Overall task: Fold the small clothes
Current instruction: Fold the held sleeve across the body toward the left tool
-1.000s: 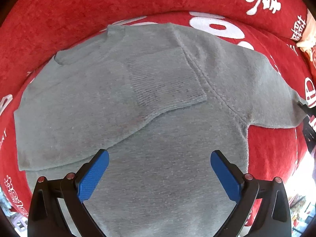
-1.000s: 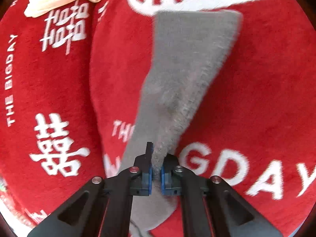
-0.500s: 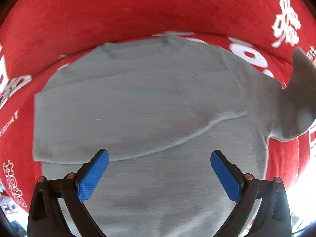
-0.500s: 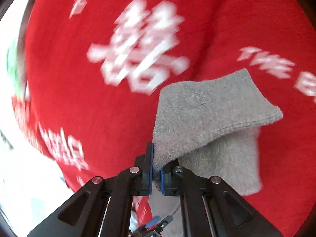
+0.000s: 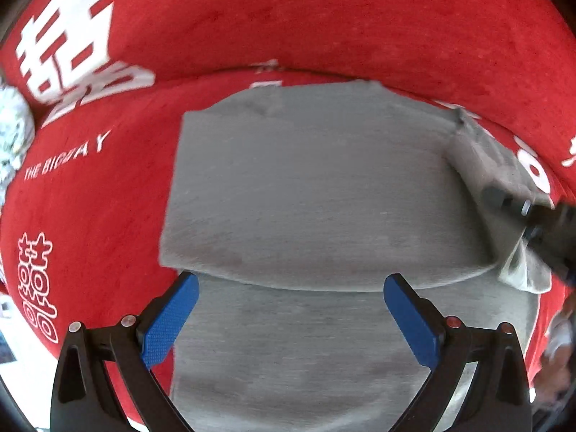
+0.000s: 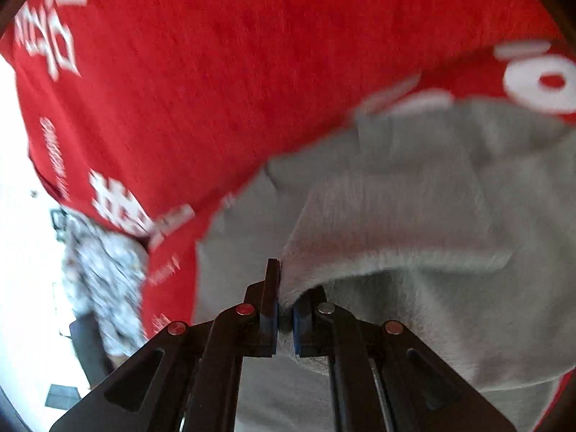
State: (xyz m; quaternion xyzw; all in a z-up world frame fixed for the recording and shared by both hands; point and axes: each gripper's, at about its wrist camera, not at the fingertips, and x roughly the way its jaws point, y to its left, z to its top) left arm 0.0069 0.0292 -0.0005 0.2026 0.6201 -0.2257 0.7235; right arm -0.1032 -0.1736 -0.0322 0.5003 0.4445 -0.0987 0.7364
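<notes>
Now the grey sweater [image 5: 316, 194] is spread on the red cloth [image 5: 288, 18], its sleeve [image 6: 360, 237] carried across the body since a second ago. The sleeve is pinched by the right gripper [image 6: 285, 318], whose jaws are opening. The left gripper [image 5: 288, 309] is held wide, empty.

You see a plain grey sweater [image 5: 316, 194], without pattern, lying on a red cloth [image 5: 324, 25]. The red cloth carries white printed characters and white lettering [image 5: 64, 158] at the left, and outlined white characters [image 5: 37, 280] at the near left. The left gripper [image 5: 291, 318] has black arms with blue textured pads [image 5: 169, 320] and small red and silver fasteners. The right gripper [image 6: 285, 318] is likewise black with blue pads. At the left of the right wrist view you see a white-and-grey speckled fabric [image 6: 104, 270].
</notes>
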